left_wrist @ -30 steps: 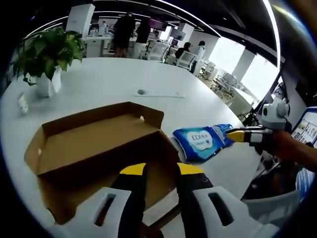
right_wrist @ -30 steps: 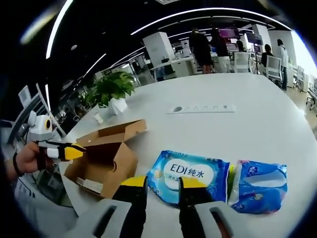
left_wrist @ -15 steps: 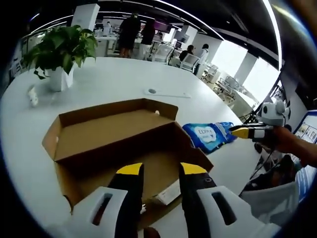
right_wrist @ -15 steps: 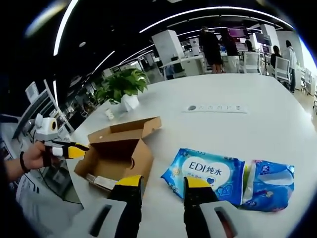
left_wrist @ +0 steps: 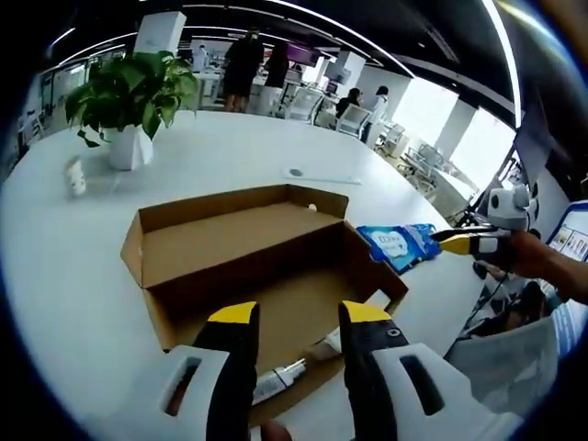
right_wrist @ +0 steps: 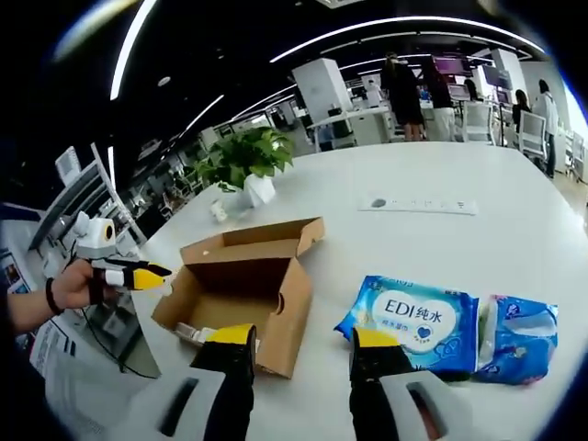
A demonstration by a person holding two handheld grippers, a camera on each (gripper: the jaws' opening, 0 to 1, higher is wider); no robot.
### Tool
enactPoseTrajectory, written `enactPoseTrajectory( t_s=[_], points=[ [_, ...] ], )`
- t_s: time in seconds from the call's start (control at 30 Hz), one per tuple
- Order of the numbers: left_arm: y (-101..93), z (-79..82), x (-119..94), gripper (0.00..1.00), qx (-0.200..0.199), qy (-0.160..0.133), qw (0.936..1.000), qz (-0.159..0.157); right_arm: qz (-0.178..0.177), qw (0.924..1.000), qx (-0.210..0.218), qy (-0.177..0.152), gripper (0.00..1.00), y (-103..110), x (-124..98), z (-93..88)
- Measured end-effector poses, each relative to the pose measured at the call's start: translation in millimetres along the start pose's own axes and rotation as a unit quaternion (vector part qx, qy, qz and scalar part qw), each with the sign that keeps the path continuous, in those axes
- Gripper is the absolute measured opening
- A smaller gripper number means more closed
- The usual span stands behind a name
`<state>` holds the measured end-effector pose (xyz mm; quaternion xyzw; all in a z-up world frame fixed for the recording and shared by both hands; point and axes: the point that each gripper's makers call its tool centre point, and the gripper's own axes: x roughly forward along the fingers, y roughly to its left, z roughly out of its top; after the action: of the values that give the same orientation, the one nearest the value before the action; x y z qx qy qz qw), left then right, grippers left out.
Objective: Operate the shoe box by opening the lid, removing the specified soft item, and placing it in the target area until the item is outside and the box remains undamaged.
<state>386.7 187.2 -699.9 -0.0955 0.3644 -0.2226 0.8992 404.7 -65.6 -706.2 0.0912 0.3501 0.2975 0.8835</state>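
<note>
The box [left_wrist: 241,241] is plain brown cardboard inside and out, darker in its shadowed well. At 3 o'clock from it in the right gripper view, the pack [right_wrist: 413,318] is bright blue with a white panel, blue lettering and a small blue heart; a second blue-and-white pack [right_wrist: 520,334] has a yellow-green edge. The table [left_wrist: 230,156] is white. The plant [left_wrist: 129,87] is green in a white pot. Both grippers [left_wrist: 289,317] [right_wrist: 303,338] are white and black with yellow tips.

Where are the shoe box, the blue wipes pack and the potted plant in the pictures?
shoe box [left_wrist: 230,241]: left gripper view, inside of the open lid.
blue wipes pack [right_wrist: 415,315]: right gripper view, white label.
potted plant [left_wrist: 129,92]: left gripper view, green leaves.
</note>
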Motion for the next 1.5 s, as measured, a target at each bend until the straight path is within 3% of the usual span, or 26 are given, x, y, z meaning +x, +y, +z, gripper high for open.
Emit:
enactPoseTrajectory(
  t_s=[0.37, 0.73, 1.13, 1.5],
  points=[
    [17.8, -5.2, -17, 0.42, 0.011, -0.007, 0.9997, -0.022, 0.007, 1.0000, -0.004, 0.001, 0.41, 29, 6, -8.3],
    [17.1, -19.5, -26, 0.47, 0.037, 0.008, 0.9979, -0.052, 0.019, 0.9996, -0.010, 0.017, 0.45, 51, 13, -26.0],
    [25.7, -39.6, -26, 0.50, 0.034, 0.024, 0.9971, -0.064, 0.013, 0.9996, -0.006, 0.026, 0.46, 58, 16, -37.7],
    [32.7, -43.3, -30, 0.52, 0.036, 0.022, 0.9967, -0.069, 0.015, 0.9990, -0.013, 0.040, 0.46, 66, 27, -43.9]
  ],
)
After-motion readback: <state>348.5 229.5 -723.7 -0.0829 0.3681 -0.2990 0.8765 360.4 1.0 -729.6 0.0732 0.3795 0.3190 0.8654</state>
